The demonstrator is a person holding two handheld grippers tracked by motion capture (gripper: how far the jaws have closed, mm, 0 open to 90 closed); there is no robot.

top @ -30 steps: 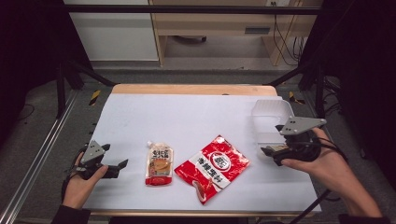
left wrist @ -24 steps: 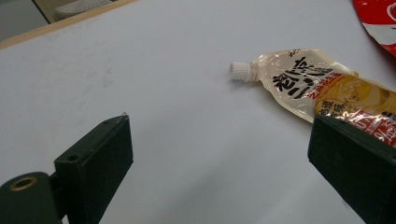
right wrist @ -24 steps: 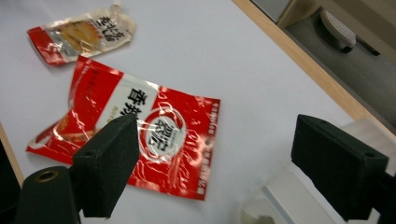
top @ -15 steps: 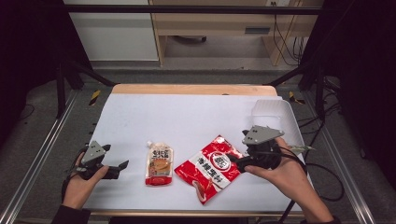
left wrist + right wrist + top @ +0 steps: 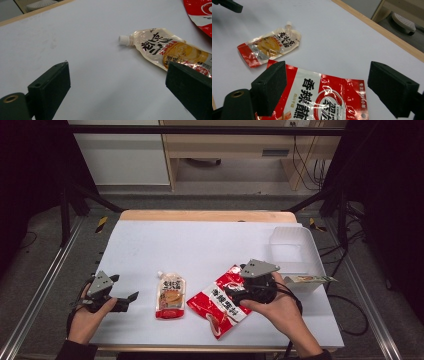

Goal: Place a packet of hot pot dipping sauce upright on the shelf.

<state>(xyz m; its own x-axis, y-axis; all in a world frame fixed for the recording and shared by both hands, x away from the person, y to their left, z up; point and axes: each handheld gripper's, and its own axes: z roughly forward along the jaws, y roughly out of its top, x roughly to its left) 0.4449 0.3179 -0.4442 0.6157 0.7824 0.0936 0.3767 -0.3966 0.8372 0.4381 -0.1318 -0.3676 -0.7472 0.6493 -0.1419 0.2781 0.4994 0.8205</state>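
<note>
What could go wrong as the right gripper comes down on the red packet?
1. The red packet lies flat on the table, so the open right gripper may slide it instead of pinching it.
2. The spouted pouch lies close beside it and could be nudged.
3. The clear bin sits at the table's edge; a dragged packet or arm might bump it.

red packet (image 5: 322,100): cut off at bottom edge (right gripper view) | lettering partly unreadable

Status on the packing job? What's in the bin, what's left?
Done: one packet lies on the clear plastic bin's near rim. In hand: the open right gripper hovers over the red snack bag, not gripping. Left: that bag and the spouted sauce pouch; left gripper idle, open.
</note>
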